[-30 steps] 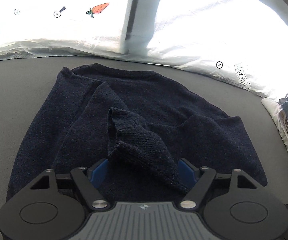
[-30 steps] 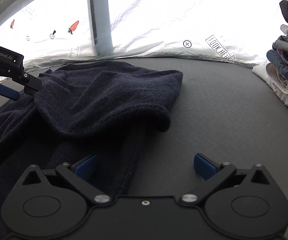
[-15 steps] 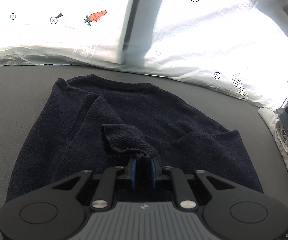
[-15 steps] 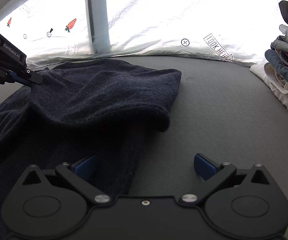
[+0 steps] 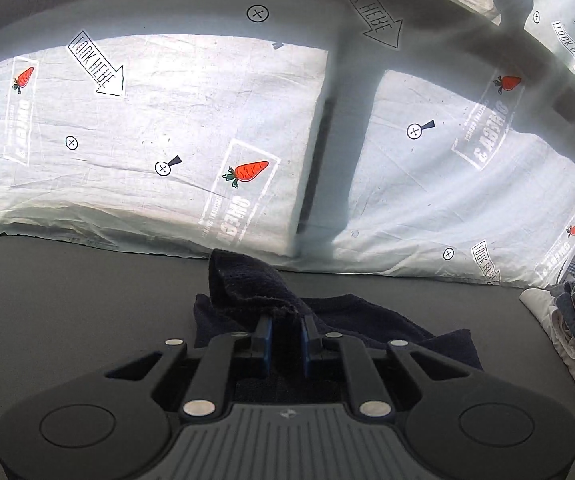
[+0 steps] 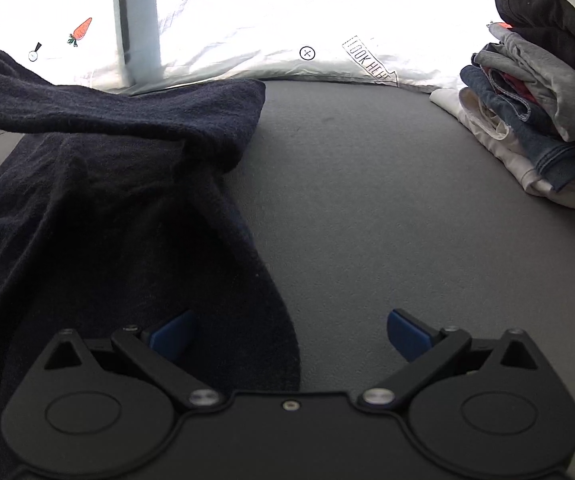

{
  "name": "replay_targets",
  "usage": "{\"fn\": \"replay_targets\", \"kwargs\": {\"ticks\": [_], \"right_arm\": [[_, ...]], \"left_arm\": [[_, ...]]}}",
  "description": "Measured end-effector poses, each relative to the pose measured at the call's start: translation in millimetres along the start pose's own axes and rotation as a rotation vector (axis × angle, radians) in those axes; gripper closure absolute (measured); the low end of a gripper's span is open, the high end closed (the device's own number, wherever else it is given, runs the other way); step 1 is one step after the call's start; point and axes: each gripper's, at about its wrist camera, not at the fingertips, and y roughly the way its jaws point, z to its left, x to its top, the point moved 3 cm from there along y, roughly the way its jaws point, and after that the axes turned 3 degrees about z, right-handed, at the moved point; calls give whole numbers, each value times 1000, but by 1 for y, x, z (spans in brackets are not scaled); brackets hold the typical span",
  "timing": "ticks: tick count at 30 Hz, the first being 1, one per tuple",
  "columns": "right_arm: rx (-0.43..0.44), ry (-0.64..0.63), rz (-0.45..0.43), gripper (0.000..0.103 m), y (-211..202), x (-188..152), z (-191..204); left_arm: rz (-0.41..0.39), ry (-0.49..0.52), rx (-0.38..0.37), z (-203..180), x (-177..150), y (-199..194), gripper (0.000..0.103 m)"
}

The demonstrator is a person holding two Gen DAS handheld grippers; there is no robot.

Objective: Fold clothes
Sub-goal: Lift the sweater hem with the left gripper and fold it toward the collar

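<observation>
A dark navy knit sweater (image 6: 99, 184) lies on the grey table (image 6: 367, 208). My left gripper (image 5: 286, 334) is shut on a sleeve end (image 5: 247, 284) of the sweater and holds it lifted above the rest of the garment (image 5: 387, 328). In the right wrist view the lifted sleeve stretches up to the far left edge (image 6: 15, 84). My right gripper (image 6: 289, 336) is open and empty, low over the table at the sweater's right edge, its left fingertip (image 6: 171, 332) over the fabric.
A stack of folded clothes (image 6: 535, 112) stands at the right of the table, also in the left wrist view (image 5: 571, 320). A white printed sheet (image 5: 167, 140) with a grey post (image 5: 335, 152) closes the far side.
My left gripper closed on the sleeve end and has lifted it up and tilted upward. The sweater is pulled up at the left. My right gripper has moved slightly nearer the sweater, still open.
</observation>
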Motion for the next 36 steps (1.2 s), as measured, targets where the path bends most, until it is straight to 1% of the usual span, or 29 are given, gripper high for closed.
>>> {"fn": "replay_targets", "kwargs": {"ticks": [5,6,7,8,11,14,17,20,23,24,27,28,29,31,33,36], "right_arm": [[-141,-2,-7,0,-8,-3,21],[-170,-3,-6,0,-9,-4,26],[-198,-4,-5,0,-11,-4,30],[-226,-5,-2,0,-12,-4,34],[-309,-12,6,0,-17,-5,46],[-361,-21,15,0,-21,-7,55],[-390,-11,24,0,-27,-8,60],[-411,-19,27,0,-32,-8,65],[-425,-31,37,0,-34,-6,69],[-430,-40,41,0,-34,-6,70],[-440,-74,41,0,-36,-3,75],[-433,-80,37,0,-37,-2,76],[-422,-84,32,0,-38,-1,78],[-399,-95,27,0,-39,0,81],[-371,-117,28,0,-38,0,87],[-326,-159,30,0,-36,-1,97]], "left_arm": [[-13,-39,53,64,11,-7,88],[-16,-48,59,77,14,-9,91],[-20,-57,67,90,17,-9,97],[-28,-64,78,101,20,-9,97],[-27,-118,49,135,29,-7,97],[-39,-120,19,153,37,-3,97],[-45,-127,-22,159,44,3,97],[-72,-159,-94,159,60,4,98],[-147,-133,-178,141,84,-4,98],[-184,-118,-205,133,94,-12,98],[-262,-107,-245,124,112,-31,98],[-274,-112,-249,125,115,-34,98],[-283,-122,-247,129,116,-37,98],[-292,-128,-206,141,113,-39,98],[-278,-128,-130,156,105,-36,98],[-221,-181,-8,191,83,-19,97]]}}
